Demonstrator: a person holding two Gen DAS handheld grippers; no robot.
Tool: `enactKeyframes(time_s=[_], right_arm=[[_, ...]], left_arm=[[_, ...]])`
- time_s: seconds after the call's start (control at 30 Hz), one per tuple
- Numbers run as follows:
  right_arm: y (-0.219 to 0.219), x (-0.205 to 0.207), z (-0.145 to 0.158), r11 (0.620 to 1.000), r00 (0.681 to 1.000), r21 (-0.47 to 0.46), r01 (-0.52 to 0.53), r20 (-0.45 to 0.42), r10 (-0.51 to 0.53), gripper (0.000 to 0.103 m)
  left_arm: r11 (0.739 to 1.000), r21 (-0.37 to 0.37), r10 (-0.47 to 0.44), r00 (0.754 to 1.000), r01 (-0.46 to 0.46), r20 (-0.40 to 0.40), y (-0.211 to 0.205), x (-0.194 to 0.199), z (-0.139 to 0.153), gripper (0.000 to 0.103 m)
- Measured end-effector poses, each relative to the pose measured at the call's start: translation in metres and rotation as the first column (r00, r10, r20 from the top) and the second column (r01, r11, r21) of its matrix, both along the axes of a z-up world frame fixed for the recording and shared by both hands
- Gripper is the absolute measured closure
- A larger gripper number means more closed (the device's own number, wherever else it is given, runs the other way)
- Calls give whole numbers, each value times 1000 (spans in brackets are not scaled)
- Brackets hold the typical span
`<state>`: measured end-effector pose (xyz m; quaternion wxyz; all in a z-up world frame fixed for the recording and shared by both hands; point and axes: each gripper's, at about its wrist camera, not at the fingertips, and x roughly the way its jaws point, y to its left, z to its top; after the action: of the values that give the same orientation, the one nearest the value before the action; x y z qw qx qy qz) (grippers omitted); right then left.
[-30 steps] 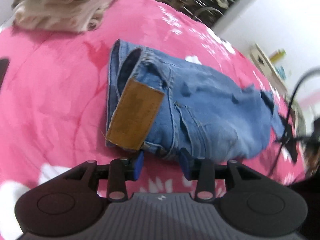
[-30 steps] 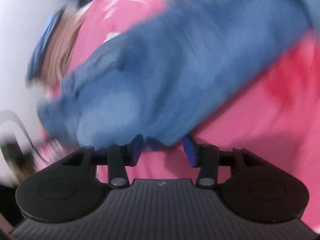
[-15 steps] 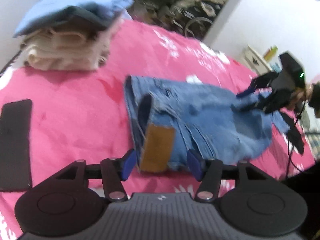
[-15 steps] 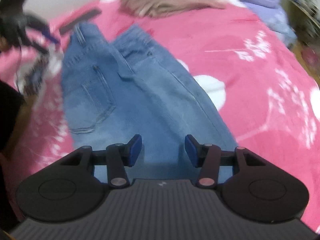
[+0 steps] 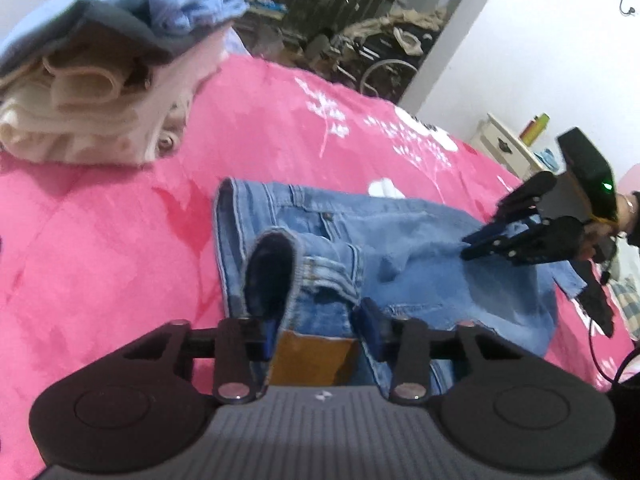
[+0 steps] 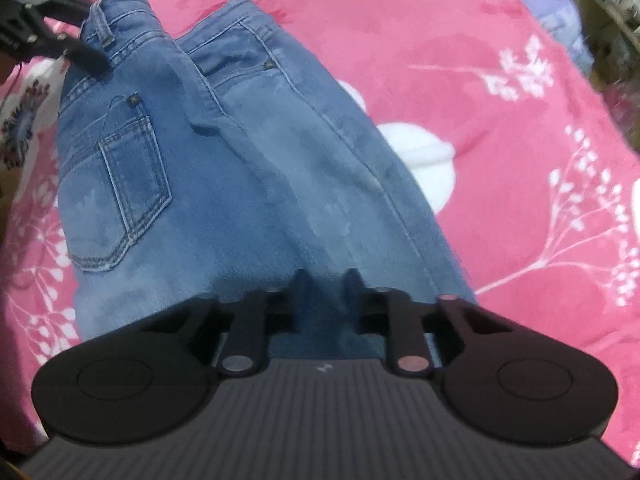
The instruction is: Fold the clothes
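We have a pair of blue jeans (image 6: 224, 168) lying on the pink bedspread (image 6: 500, 184), folded in half the long way with one leg on top of the other. A second ago both our claws stood open and the right one was swinging fast across the bed. Now they are both closing.

The left gripper (image 5: 316, 330) is squeezing the waistband at the near end, right by the brown leather patch (image 5: 312, 356), and the cloth is bunched between its fingers. The right gripper (image 6: 323, 284) is pinching the leg cloth at the other end; its fingers press into the denim.

So we think we now hold both ends and can lift one end over to the other. The stack of folded clothes (image 5: 100, 80) waits far off on the left.
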<state>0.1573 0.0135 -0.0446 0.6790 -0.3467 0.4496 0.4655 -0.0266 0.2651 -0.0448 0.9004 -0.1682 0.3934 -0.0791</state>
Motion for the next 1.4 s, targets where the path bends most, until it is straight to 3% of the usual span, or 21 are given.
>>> enactKeyframes(time_s=[0.23,0.53,0.97,1.17,1.4], right_arm=[[-14,-18,43,992,982,99,78,163,-94,101],[-19,3,69,979,953,123,165,236,-190,101],[-5,41,43,969,943,123,213,235,-237,101],[-7,43,39,964,933,143,224,255,-254,101],[-2,59,3,953,931,150,264,220,-292,101]], left_arm=[[1000,-2,27,998,-27,57,-3,-8,18,70],[992,-102,82,995,-76,53,15,33,22,73],[991,-81,108,993,-104,49,23,66,7,74],[996,-10,87,990,-87,111,18,68,10,75],[994,66,87,995,-91,56,17,81,-27,72]])
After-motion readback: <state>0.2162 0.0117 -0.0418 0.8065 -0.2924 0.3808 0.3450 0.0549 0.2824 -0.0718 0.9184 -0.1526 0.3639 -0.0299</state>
